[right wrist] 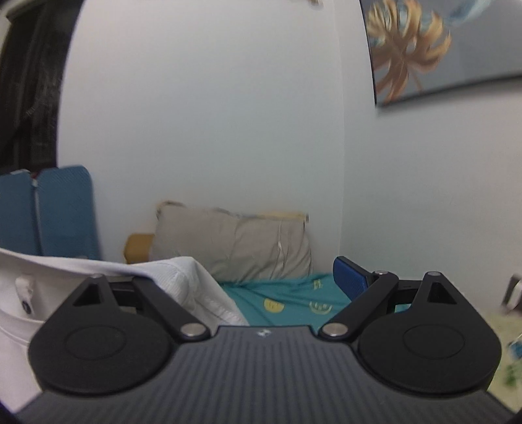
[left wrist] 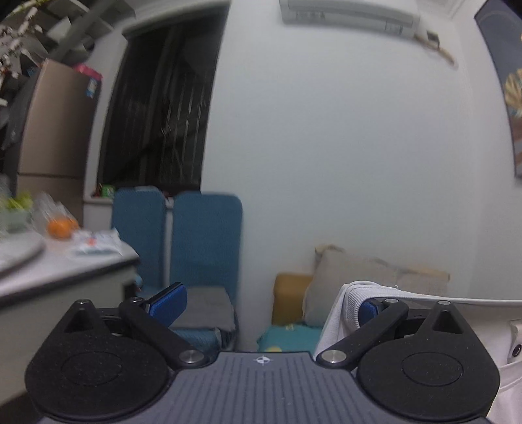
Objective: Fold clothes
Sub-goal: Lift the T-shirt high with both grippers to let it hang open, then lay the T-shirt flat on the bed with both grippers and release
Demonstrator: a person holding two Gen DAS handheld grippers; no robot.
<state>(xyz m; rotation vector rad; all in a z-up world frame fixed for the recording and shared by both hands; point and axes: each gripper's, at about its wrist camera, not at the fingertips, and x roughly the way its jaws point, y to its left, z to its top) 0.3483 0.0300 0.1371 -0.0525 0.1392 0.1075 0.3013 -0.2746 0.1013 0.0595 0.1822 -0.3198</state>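
White shirt drapes over one finger of each gripper; left gripper and right gripper fingers spread wide, gripping nothing.

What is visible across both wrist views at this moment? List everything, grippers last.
white polo shirt: one, white, draped over the facing fingers of both grippers
pillow: one, grey-beige, against the wall on the bed
bedsheet: one, teal with yellow smiley prints
yellow cushion: one, beside the pillow
blue chairs: two, by the wall
orange: one, on the table at left
table: one, pale top
air conditioner: one, white, high on the wall
wall picture: one, gold leaf on grey-blue
left gripper: open, blue pads
right gripper: open, blue pads
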